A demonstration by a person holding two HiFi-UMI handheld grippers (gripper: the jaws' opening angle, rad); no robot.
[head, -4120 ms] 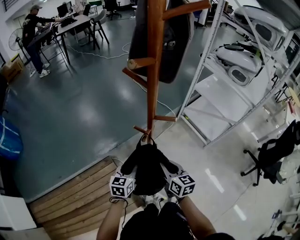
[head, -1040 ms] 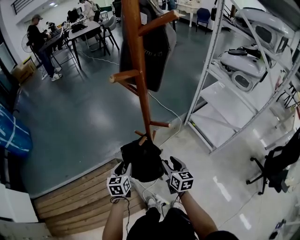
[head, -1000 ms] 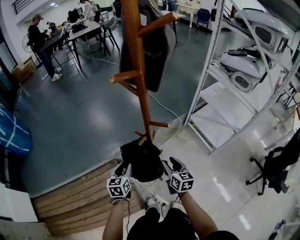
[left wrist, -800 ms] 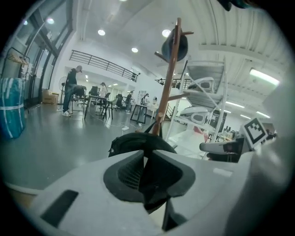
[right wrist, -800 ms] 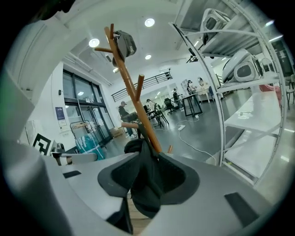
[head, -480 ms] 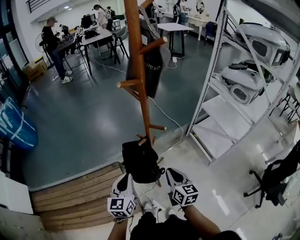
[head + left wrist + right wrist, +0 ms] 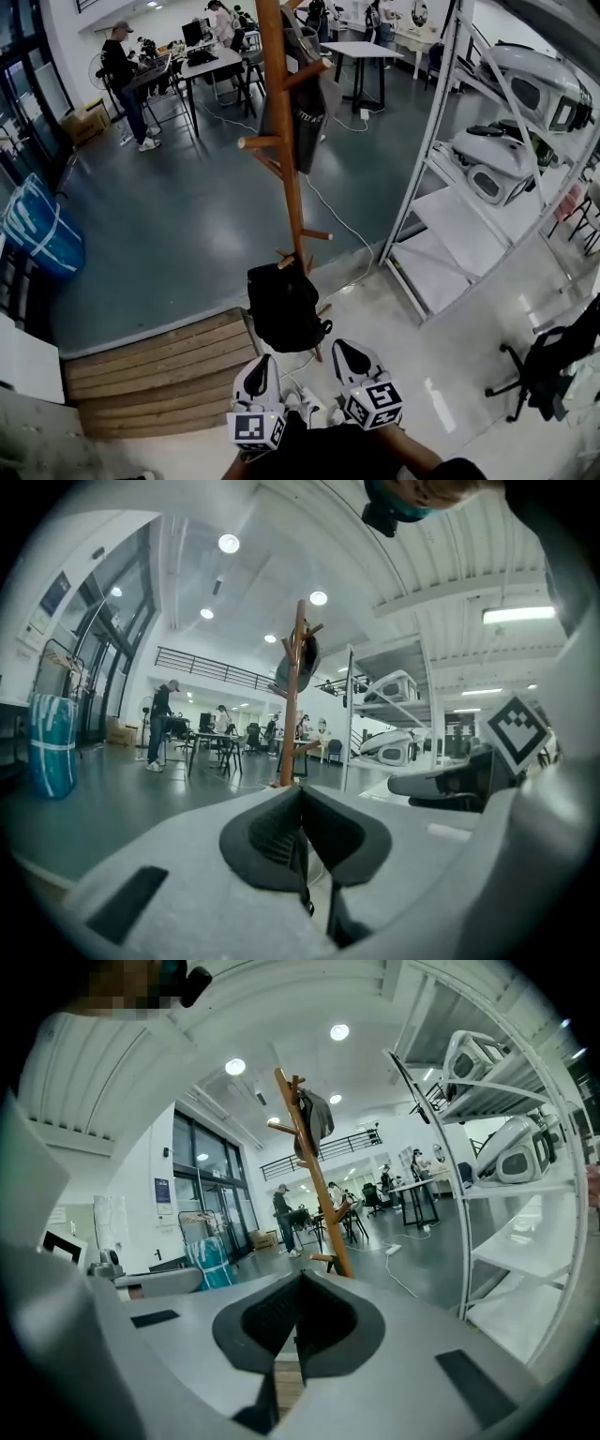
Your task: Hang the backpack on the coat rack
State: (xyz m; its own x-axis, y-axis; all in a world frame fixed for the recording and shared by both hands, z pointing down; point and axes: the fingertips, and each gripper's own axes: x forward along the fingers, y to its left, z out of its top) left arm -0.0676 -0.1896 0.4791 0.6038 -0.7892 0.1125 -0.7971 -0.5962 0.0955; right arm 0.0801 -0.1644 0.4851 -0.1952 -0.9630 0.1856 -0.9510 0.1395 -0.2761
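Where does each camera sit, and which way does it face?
Head view: on the person's head, looking steeply down at the backpack on the coat rack; left gripper, right gripper and the person's dark top show below.
Left gripper view: on the left gripper, looking level along its shut jaws at the coat rack; right gripper shows at right.
Right gripper view: on the right gripper, looking along its just-closed, empty jaws at the coat rack; left gripper shows at left.
Shared: all show the coat rack and shelf.

head view: steeply down | gripper views: level | shared: coat rack [image 7: 293, 187]
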